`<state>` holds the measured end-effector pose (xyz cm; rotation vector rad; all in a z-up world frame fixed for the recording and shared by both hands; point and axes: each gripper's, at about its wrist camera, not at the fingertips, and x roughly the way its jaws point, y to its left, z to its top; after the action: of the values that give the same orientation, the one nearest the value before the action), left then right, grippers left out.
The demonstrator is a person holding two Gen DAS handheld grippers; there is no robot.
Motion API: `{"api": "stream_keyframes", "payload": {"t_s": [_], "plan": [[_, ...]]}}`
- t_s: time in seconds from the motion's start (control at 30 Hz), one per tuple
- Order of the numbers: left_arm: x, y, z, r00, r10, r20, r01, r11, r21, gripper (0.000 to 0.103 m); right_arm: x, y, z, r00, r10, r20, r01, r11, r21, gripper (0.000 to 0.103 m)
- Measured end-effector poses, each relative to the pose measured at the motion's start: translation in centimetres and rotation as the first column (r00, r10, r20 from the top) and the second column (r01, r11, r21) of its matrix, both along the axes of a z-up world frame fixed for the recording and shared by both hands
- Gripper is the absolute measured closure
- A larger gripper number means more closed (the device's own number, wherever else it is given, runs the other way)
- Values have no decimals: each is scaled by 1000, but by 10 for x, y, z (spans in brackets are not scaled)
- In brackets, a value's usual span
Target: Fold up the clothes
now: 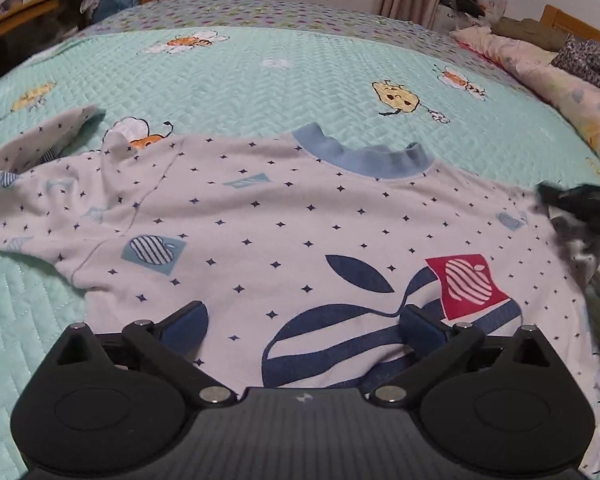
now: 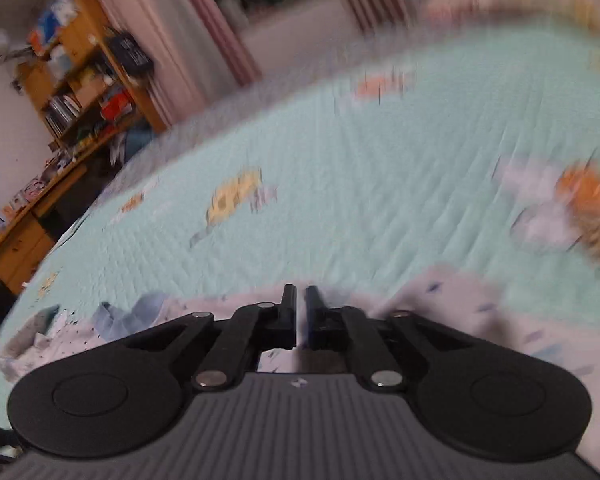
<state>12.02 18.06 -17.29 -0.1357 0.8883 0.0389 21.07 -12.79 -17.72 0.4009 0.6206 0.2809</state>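
The bed [image 1: 260,80], w/ its mint quilted bedspread printed w/ bees, carries everything, and the child's sweatshirt [image 1: 300,216] lies face up across its near part, white w/ small dark stars, big striped apple print low on the chest, red apple patch [image 1: 466,286] beside it. Body is mostly flat; the sleeve on the picture's left [image 1: 40,160] is bunched and half lifted, not smoothed, and the blue ribbed collar [image 1: 364,156] points toward the far side of the bed. The left hand-held gripper [image 1: 302,320] hangs over the lower chest w/ its fingers spread wide, fabric below but nothing pinched. The right hand-held gripper [image 2: 300,312] is at the opposite shoulder/sleeve edge, fingers drawn nearly together; its view is badly blurred, so whether a thin bit of cloth sits btwn the pads can't be told, though the left view shows a dark tip at that edge w/ the fabric rucked up by it. Judging the step: probably squaring the garment before the first fold, or starting a side fold. To do it well, flatten the crumpled sleeve first, then take the shirt at shoulder and hem on one side, single layer pair only, and carry both points over together so the fold line runs straight down beside the collar. Keep lifts low to avoid dragging the body off square. The knit looks soft and floppy, so a pinch near the seam should hold better than mid-panel.
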Motion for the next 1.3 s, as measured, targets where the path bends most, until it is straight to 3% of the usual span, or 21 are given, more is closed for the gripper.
{"api": "stream_keyframes", "payload": {"t_s": [0.03, 0.1, 0.23, 0.3, 0.33, 0.37, 0.4, 0.47, 0.53, 0.63, 0.7, 0.77, 0.8, 1.03, 1.17, 1.3], "plan": [[-1, -2, 2, 1000, 9, -3, -9, 1000, 5, 1, -10, 3, 6, 999, 29, 23, -29, 1000, -6, 93], [-10, -4, 10, 1000, 29, -4, -29, 1000, -12, 3, -30, 8, 18, 994, 88, 67, -87, 996, -20, 80], [-42, -11, 25, 998, -11, 54, 14, 998, -57, 2, -65, 29, 34, 967, 234, 100, -228, 971, -69, 72], [-48, -15, 18, 999, -39, 22, 40, 998, -45, 1, -64, 40, 30, 965, 255, 65, -249, 965, -86, 49], [-47, -15, 11, 999, -35, -18, 34, 998, -49, 1, -57, 42, 19, 975, 224, -7, -224, 969, -107, 44], [-47, -12, 5, 999, -19, -49, 17, 998, -56, 2, -49, 44, 9, 979, 190, -80, -199, 971, -131, 48], [-52, -11, 8, 999, -14, -41, 11, 998, -62, 3, -50, 42, 8, 984, 162, -80, -172, 974, -145, 62], [-62, -8, 14, 1000, -3, -24, 2, 997, -76, 3, -60, 43, 17, 991, 112, -70, -122, 977, -175, 60], [-71, -7, 26, 1000, -7, 18, 8, 996, -93, 3, -83, 46, 37, 992, 123, -1, -122, 977, -176, 60], [-78, -13, 33, 998, -26, 49, 30, 996, -89, 1, -116, 48, 51, 977, 192, 93, -179, 975, -130, 48], [-75, -16, 23, 999, -40, -5, 39, 994, -102, 1, -123, 53, 44, 968, 246, 56, -239, 965, -104, 35], [-73, -17, 10, 997, -32, -69, 25, 994, -110, 4, -111, 59, 20, 963, 235, -131, -251, 960, -121, 36], [-74, -17, 5, 996, -21, -88, 12, 995, -103, 5, -108, 57, 11, 962, 197, -190, -224, 965, -133, 43], [-89, -22, 42, 999, -15, 37, 18, 995, -99, 2, -148, 44, 49, 979, 200, -45, -201, 979, -33, 37], [-87, -25, 40, 1000, -15, 20, 17, 992, -127, 2, -156, 30, 56, 983, 149, -108, -147, 989, 33, 33], [-85, -28, 35, 1000, -28, -3, 27, 992, -125, 2, -158, 23, 54, 992, 62, -111, -62, 998, -1, 32]]}}
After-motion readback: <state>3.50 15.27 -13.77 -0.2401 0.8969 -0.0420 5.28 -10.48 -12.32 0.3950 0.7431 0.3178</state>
